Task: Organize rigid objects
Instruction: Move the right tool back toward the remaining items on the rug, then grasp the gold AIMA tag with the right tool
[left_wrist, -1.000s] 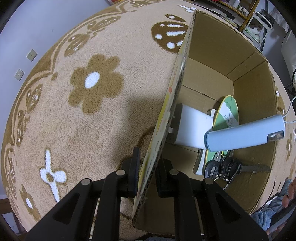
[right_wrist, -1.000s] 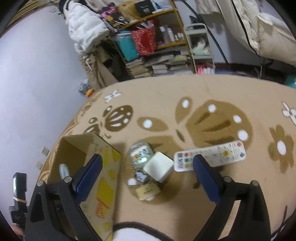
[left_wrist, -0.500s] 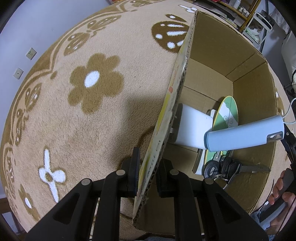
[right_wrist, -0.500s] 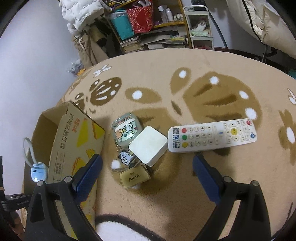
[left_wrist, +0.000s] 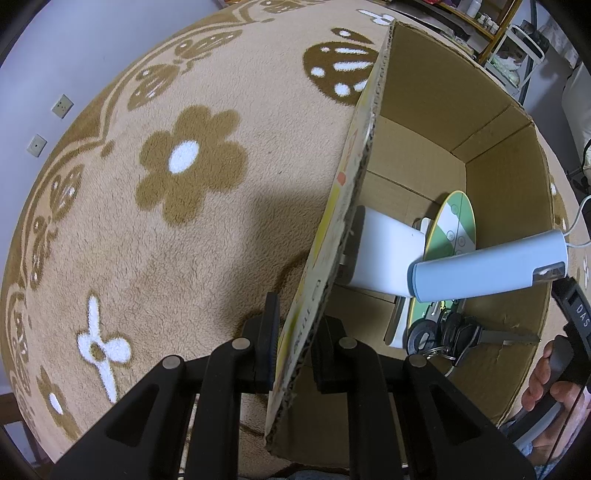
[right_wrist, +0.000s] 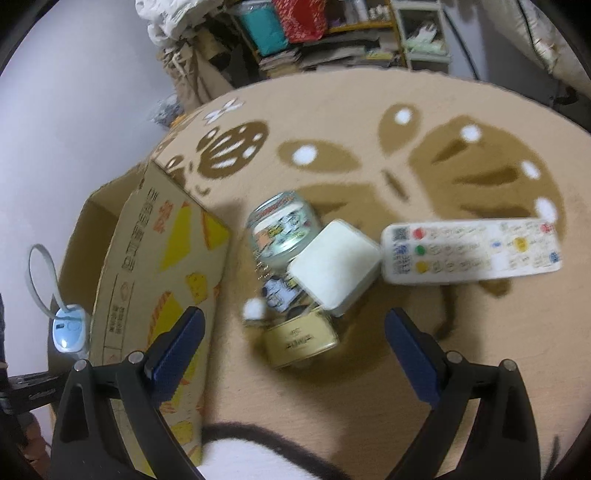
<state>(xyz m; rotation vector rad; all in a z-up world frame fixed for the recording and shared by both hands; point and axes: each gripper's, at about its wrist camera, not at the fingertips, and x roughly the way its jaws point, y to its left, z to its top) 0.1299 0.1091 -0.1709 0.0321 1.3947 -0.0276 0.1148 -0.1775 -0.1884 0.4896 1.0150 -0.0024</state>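
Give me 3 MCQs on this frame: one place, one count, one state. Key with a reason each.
1. Where does the light blue handheld device lie?
A. on the carpet beside the remote
B. inside the cardboard box, leaning toward its rim
C. held in the right gripper

2. How many round coloured buttons sit in a column at the left end of the white remote?
A. one
B. three
C. five

3. What is the state of the left gripper?
A. shut on the wall of the cardboard box
B. wide open over the carpet
C. shut on the keys

Key:
1 B: the left wrist view shows it in the box above the keys.
2 B: red, green and yellow dots show.
3 A: its fingers sit on either side of the box wall, while the right gripper hangs open above the gold tin.
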